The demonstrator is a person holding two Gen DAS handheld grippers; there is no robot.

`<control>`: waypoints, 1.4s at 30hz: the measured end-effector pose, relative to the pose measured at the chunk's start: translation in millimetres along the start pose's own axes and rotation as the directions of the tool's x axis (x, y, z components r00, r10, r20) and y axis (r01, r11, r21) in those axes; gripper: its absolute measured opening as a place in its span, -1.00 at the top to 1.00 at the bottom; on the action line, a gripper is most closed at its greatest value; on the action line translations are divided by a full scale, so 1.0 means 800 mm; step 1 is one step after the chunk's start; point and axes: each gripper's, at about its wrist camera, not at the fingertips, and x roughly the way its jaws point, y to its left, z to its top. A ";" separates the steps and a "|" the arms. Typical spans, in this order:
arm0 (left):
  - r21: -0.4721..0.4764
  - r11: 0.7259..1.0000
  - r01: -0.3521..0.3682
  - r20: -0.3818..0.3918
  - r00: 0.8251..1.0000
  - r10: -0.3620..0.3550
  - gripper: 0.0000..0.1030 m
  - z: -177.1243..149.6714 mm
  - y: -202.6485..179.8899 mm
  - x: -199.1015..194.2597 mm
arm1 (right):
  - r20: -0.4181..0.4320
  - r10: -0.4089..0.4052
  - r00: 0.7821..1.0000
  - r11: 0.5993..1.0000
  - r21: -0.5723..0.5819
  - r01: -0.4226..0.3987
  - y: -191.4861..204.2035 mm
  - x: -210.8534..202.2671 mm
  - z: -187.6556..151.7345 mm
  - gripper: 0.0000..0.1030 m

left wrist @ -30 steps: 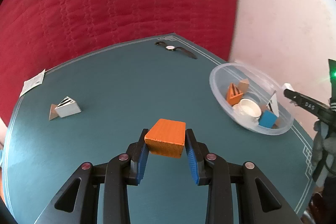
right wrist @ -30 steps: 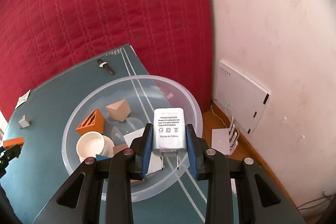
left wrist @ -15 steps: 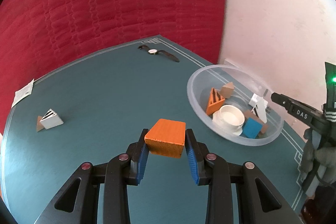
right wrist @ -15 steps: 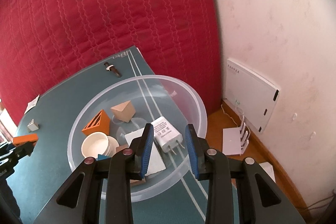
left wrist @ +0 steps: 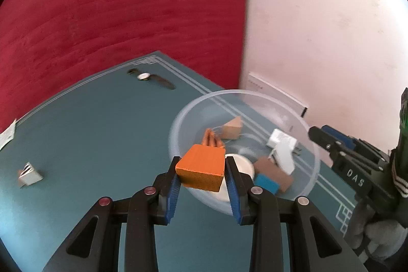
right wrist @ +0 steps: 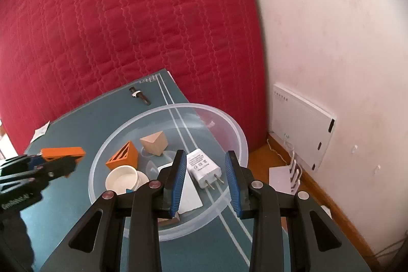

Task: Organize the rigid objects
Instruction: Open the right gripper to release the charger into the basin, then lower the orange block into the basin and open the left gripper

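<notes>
- My left gripper point(left wrist: 201, 176) held the orange block point(left wrist: 201, 171) in its jaws, over the near rim of the clear bowl point(left wrist: 312, 170), whose centre lay toward 1 o'clock.
- My right gripper point(right wrist: 205, 179) hung with jaws wide and empty above the white charger point(right wrist: 202, 167) lying in the bowl.

1. Red quilted fabric point(right wrist: 122, 24) fills the backdrop behind the teal table point(left wrist: 102, 134).
2. Pinkish-white wall point(right wrist: 331, 42) on the right.
3. White flat box point(right wrist: 301, 126) leaning against the wall at floor level, a smaller white device point(right wrist: 283, 175) just in front of it.
4. Wood floor point(right wrist: 318, 190) beside the table.
</notes>
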 end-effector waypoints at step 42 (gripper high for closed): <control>-0.095 0.988 -0.122 -0.007 0.992 0.122 -0.86 0.010 0.031 0.041 | -0.030 0.038 0.999 0.999 0.006 -0.038 0.008 -0.009 -0.010 0.35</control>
